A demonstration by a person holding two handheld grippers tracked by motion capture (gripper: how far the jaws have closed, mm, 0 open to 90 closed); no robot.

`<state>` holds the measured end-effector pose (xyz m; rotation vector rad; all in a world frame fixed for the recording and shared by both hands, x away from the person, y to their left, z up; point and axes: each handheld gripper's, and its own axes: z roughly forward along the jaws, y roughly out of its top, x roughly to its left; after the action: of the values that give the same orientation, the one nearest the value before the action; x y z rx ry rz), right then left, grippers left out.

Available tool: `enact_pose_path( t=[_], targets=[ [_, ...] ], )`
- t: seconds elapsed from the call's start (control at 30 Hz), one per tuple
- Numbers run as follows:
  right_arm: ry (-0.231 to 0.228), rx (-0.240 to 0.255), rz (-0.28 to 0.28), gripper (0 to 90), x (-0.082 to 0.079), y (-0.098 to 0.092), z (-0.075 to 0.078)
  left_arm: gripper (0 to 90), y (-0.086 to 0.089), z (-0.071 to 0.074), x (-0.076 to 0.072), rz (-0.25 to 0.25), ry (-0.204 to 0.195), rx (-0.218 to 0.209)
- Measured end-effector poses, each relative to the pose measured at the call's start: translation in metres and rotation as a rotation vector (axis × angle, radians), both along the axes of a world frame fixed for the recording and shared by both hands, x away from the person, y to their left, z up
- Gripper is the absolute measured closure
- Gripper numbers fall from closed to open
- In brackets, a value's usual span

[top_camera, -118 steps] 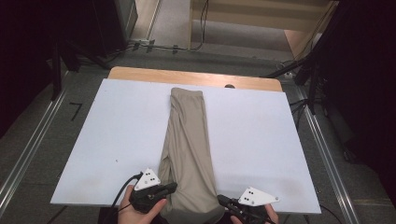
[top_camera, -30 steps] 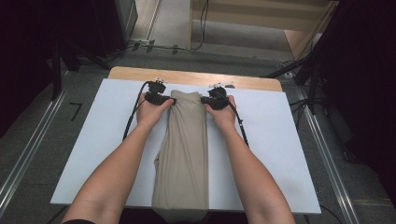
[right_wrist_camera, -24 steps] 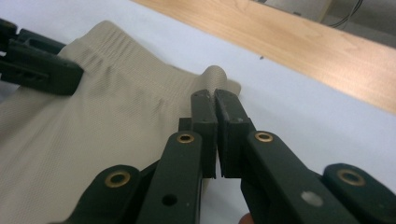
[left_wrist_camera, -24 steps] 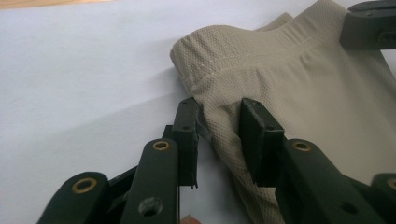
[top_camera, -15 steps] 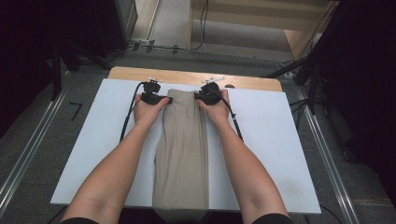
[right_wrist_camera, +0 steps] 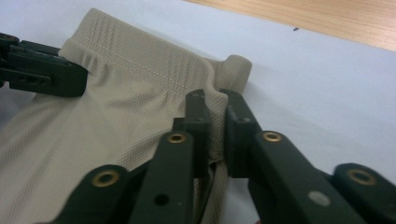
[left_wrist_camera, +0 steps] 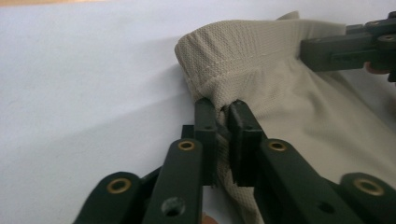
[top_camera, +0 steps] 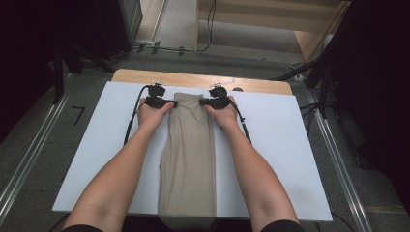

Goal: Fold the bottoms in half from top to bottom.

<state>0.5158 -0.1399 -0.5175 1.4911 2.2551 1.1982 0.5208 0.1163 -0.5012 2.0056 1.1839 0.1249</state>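
High view: a person's forearms come in from the bottom edge and reach to the upper middle of the frame.
Garment: beige garment (top_camera: 188, 154), folded into a long strip, lies down the middle of the white table (top_camera: 290, 159); its waistband end sits at upper centre, its other end hangs over the bottom edge of the table.
Left tongs: left tongs (top_camera: 170, 103) at the upper-left corner of the waistband; the jaws have just been closing and now pinch a fold of the fabric.
Left gripper view: left tongs (left_wrist_camera: 223, 112) at centre frame, pressed together on cloth just below the waistband seam; garment (left_wrist_camera: 289, 107) spreads to the right.
Right tongs: right tongs (top_camera: 203, 101) at the upper-right corner of the waistband; the jaws have just been closing and now pinch the fabric.
Right gripper view: right tongs (right_wrist_camera: 214, 105) at centre, clamped on the waistband edge; garment (right_wrist_camera: 102, 121) fills the left half.
Table edge: bare wood strip (top_camera: 193, 79) runs along the upper side of the white surface.
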Motion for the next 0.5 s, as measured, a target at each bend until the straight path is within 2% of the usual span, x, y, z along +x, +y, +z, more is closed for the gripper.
enact_pose_path(
  t=[0.07, 0.2, 0.3, 0.37, 0.4, 0.5],
  targets=[
    [-0.022, -0.001, 0.001, 82.9, -0.004, 0.000, 0.002, 85.9, -0.001, 0.004, -0.003, -0.006, -0.028, -0.004],
    [-0.103, 0.032, -0.006, 83.3, -0.021, 0.000, 0.011, 86.1, 0.004, 0.014, -0.013, -0.019, -0.078, -0.038],
    [-0.166, 0.057, 0.029, 83.4, -0.038, -0.003, 0.022, 86.1, 0.012, 0.021, -0.023, -0.029, -0.108, -0.073],
    [-0.209, 0.066, 0.053, 83.4, -0.052, -0.004, 0.032, 86.1, 0.015, 0.030, -0.033, -0.053, -0.146, -0.088],
    [-0.230, 0.069, 0.066, 83.4, -0.060, -0.005, 0.037, 86.2, 0.016, 0.034, -0.039, -0.065, -0.163, -0.078],
    [-0.284, 0.055, 0.097, 83.5, -0.087, -0.005, 0.051, 86.2, 0.019, 0.044, -0.061, -0.095, -0.206, -0.087]
  ],
)
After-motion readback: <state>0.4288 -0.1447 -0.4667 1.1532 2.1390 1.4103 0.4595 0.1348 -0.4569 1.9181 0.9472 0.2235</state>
